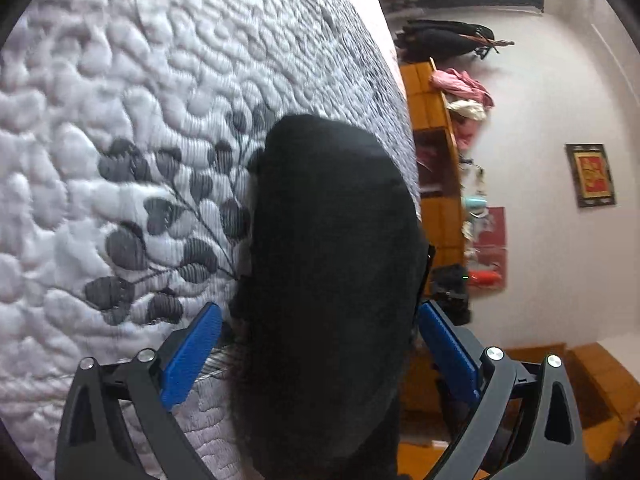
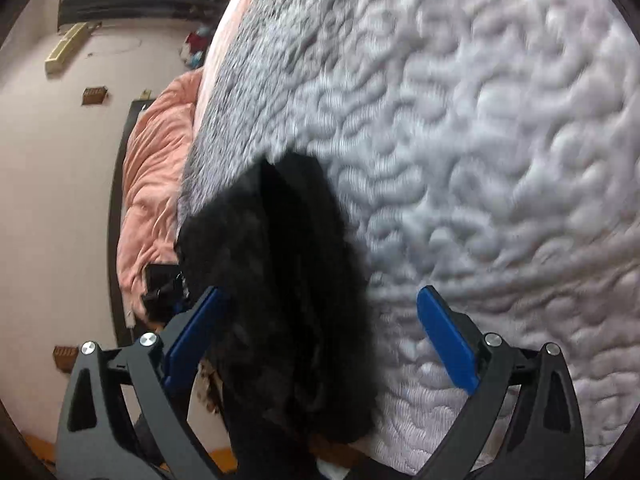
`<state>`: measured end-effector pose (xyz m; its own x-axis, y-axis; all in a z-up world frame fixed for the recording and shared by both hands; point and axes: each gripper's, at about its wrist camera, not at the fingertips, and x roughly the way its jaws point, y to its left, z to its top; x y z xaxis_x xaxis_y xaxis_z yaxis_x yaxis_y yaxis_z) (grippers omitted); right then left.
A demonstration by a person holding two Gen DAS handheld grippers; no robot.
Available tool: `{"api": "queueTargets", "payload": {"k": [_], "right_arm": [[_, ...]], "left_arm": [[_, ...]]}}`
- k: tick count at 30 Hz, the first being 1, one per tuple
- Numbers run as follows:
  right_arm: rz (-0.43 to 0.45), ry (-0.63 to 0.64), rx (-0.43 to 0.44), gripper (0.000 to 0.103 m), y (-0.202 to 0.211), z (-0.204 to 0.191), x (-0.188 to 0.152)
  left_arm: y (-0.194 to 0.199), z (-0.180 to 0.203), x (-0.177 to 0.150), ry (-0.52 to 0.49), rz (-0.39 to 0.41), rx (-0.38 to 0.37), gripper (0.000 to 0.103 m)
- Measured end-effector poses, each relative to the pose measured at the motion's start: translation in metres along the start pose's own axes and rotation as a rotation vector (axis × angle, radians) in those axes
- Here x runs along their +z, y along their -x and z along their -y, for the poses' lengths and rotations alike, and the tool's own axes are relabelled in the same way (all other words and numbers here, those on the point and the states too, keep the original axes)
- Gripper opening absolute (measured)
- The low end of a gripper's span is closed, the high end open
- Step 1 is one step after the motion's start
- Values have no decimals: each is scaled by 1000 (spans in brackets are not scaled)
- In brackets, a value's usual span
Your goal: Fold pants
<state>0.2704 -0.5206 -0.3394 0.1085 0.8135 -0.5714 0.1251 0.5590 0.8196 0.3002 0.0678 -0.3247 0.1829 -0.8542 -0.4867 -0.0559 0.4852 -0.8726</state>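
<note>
pants (image 1: 332,280): 1, black | tongs: 2, both agape | quilt (image 1: 120,120): 1

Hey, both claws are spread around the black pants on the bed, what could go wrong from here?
1. The black pants lie at the quilt's edge, partly overhanging; they might slide off.
2. The right claw is open, with cloth against one pad only, so closing could catch just a thin layer.
3. The left claw straddles thick bunched fabric; it might fold unevenly.
</note>
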Motion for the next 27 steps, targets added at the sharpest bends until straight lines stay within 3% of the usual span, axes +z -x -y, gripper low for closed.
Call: {"api": "queueTargets", "payload": {"k": [3, 12, 20, 22, 24, 27], "right_arm": [[-37, 4, 75, 97, -16, -1, -8], [-81, 35, 115, 101, -51, -19, -7], [-98, 71, 107, 101, -72, -35, -8], [-98, 80, 104, 101, -76, -39, -8], [-92, 70, 116, 97, -74, -38, -9], [-88, 99, 97, 71, -73, -42, -14]], "left_arm": [[-10, -5, -3, 5, -28, -49, 99], [-36, -3, -8, 2, -63, -145, 99], [-59, 8, -13, -18, -93, -63, 99], [-64, 9, -14, -12, -79, -3, 86], [-63, 7, -13, 13, -67, -6, 72], [-59, 4, -17, 20, -43, 1, 58]]}}
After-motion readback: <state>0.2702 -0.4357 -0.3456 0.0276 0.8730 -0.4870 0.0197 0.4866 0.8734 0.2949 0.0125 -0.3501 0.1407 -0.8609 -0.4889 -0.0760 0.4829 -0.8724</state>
